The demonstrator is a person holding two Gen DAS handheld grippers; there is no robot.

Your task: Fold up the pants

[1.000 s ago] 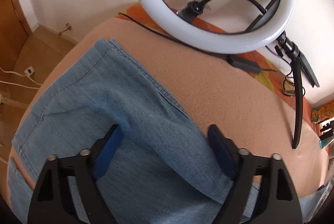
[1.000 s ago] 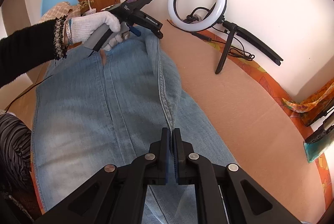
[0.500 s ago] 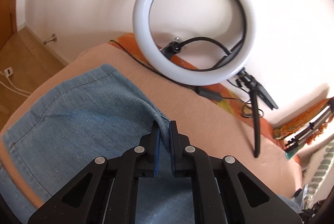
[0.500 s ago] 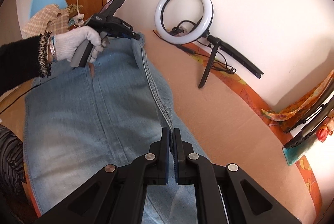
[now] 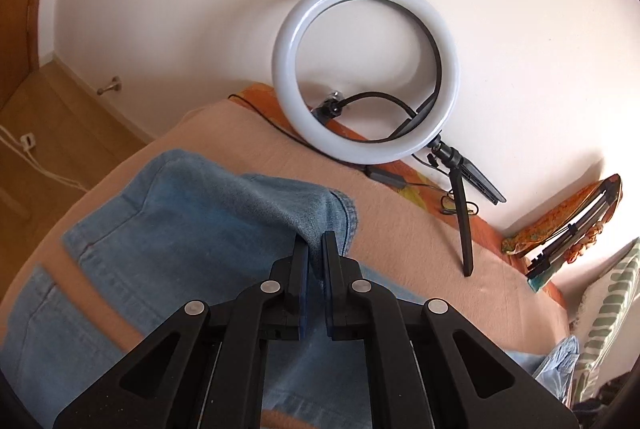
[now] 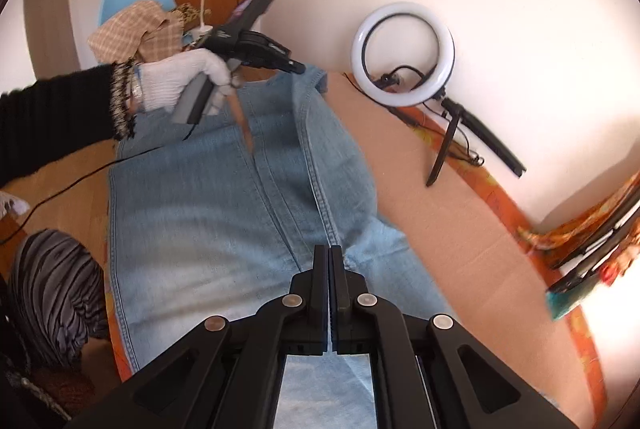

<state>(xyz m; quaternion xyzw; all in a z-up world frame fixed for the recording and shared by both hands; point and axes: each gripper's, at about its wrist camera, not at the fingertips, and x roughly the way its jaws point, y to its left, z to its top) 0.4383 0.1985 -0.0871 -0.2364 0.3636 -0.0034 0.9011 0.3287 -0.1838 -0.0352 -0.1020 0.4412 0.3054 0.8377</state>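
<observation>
Peach-covered bed [image 6: 472, 269] carrying jeans [image 6: 192, 221] spread flat, with a ring light [image 6: 402, 55] near the wall.

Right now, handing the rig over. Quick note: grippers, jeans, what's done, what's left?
Left gripper: shut on the hem end of the far leg, lifted.
Right gripper: pinching the same leg's outer seam nearer the waist; jaws have just eased slightly.
Jeans: spread lengthwise on the peach blanket, legs side by side.
Done: far leg's edge gripped and raised.
Left: probably carry it over the near leg, then fold lengthwise.
</observation>
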